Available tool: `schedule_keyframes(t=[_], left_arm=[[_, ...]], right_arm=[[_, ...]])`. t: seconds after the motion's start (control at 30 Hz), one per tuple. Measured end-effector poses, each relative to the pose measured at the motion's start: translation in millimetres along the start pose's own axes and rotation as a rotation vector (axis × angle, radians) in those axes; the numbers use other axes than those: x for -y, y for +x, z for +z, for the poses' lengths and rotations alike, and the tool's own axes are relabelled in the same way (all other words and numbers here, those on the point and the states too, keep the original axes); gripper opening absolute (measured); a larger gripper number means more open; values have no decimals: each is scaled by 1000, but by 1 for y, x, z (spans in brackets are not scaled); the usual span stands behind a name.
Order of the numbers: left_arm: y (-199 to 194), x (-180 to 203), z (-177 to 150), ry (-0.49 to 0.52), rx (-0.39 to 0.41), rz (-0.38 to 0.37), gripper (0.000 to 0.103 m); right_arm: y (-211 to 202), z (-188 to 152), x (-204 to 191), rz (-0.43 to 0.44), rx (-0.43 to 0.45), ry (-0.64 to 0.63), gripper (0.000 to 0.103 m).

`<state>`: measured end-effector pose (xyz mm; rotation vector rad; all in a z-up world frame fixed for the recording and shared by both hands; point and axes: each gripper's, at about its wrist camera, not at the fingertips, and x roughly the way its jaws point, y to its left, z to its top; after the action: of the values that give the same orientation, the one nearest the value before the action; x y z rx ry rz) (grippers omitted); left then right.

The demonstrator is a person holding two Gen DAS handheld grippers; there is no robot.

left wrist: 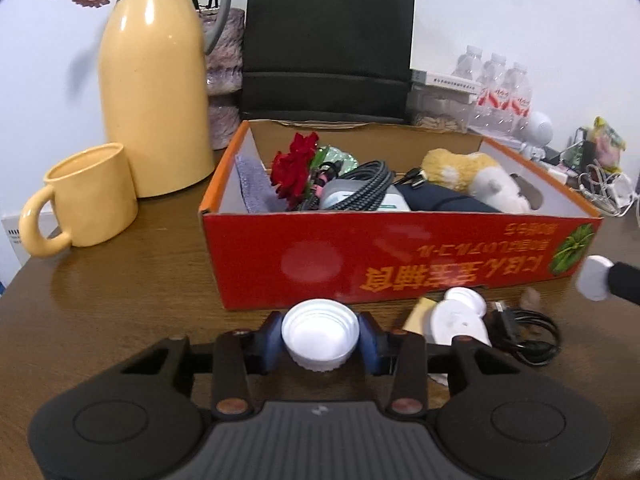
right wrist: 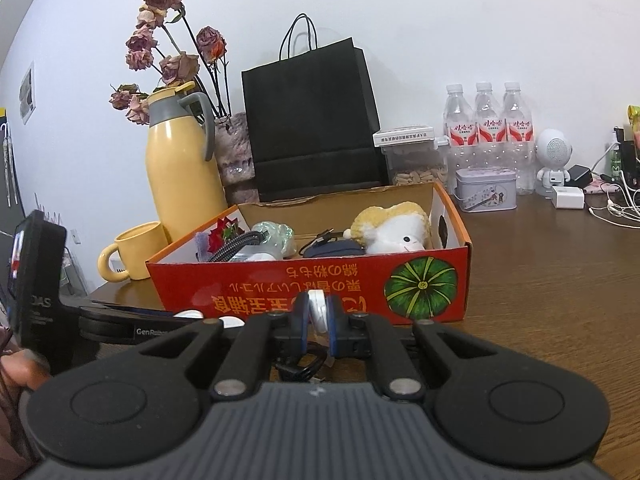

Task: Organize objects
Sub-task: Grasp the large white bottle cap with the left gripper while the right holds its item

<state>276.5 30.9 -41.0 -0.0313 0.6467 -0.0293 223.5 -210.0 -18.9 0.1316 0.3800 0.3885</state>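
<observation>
My left gripper (left wrist: pixel 320 334) is shut on a white ribbed cap (left wrist: pixel 319 322), held mouth-up between the blue pads just in front of the red cardboard box (left wrist: pixel 360 256). My right gripper (right wrist: pixel 318 312) is shut on a thin white disc (right wrist: pixel 319 306) held edge-on, close to the box's front wall (right wrist: pixel 280 288). That disc (left wrist: pixel 594 278) also shows at the right edge of the left wrist view. The box holds a red rose (left wrist: pixel 294 168), braided cables (left wrist: pixel 368 188), a dark pouch (left wrist: pixel 448 200) and a yellow-white plush toy (left wrist: pixel 472 174). More white round pieces (left wrist: pixel 456 318) and a black cable (left wrist: pixel 524 332) lie on the table before the box.
Left of the box stand a yellow mug (left wrist: pixel 88 196) and a yellow jug (left wrist: pixel 156 92). Behind it are a black paper bag (left wrist: pixel 328 40), a vase of dried roses (right wrist: pixel 234 152), water bottles (right wrist: pixel 488 128), a tin (right wrist: pixel 486 188) and a white speaker figure (right wrist: pixel 554 160).
</observation>
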Motion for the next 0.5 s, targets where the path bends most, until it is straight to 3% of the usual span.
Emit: schedule_keyframes(t=[0.3,0.5], left_arm=[[-50,14,-11,-8,123,4,39],[-67,31,-20,10,152,-12,39]], right_arm=[[-3,1,0,4,11,-3,10],[-4,1,-2,4,15,-11,10]])
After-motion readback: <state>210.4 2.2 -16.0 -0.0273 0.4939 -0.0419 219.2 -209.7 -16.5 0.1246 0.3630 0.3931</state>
